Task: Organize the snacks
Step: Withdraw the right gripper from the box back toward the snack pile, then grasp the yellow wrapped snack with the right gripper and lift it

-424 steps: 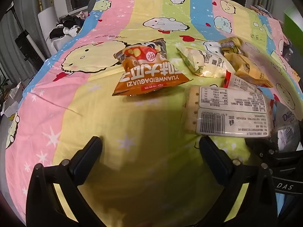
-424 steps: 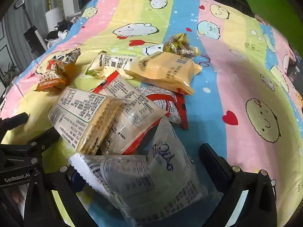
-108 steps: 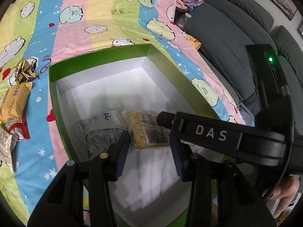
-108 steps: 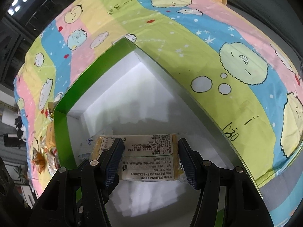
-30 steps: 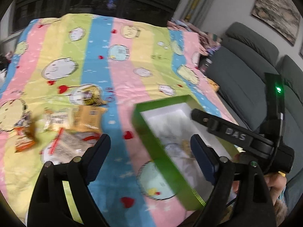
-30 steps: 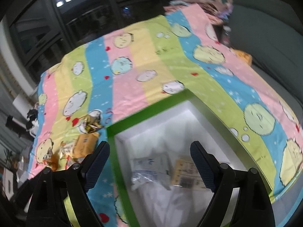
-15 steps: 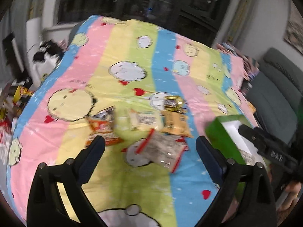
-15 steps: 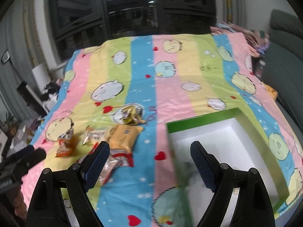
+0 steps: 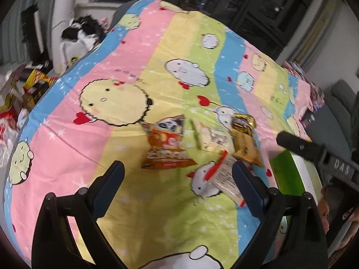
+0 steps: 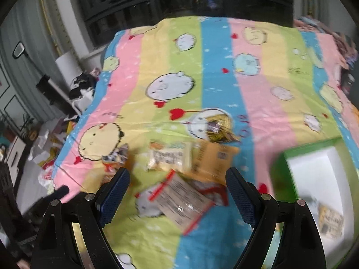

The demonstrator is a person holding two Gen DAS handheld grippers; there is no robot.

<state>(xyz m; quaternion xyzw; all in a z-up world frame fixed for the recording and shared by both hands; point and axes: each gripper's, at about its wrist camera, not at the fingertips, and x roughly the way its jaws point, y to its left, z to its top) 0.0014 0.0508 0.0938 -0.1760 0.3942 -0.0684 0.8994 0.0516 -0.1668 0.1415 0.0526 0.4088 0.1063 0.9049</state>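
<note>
Loose snacks lie on the striped cartoon bedsheet: an orange seed bag (image 9: 167,146) (image 10: 114,157), a pale wafer pack (image 9: 212,137) (image 10: 169,157), a yellow pack (image 9: 245,149) (image 10: 215,159), a gold candy bag (image 9: 243,122) (image 10: 218,127) and a clear red-edged pack (image 9: 225,180) (image 10: 181,198). The green box (image 9: 286,172) (image 10: 289,179) stands to the right, with a biscuit pack (image 10: 331,222) inside. My left gripper (image 9: 177,176) hangs open above the sheet, just short of the orange bag. My right gripper (image 10: 177,180) is open over the clear pack, holding nothing.
Clutter and bags (image 9: 20,94) lie on the floor beyond the bed's left edge. A grey sofa (image 9: 336,112) sits at the right. The right tool's arm (image 9: 314,154) crosses the left wrist view above the box. Dark windows (image 10: 190,0) stand behind the bed.
Both grippers have swung left, away from the green box and toward the loose snacks. The box has slid to the right edge of both views; the snacks now sit between the fingers.
</note>
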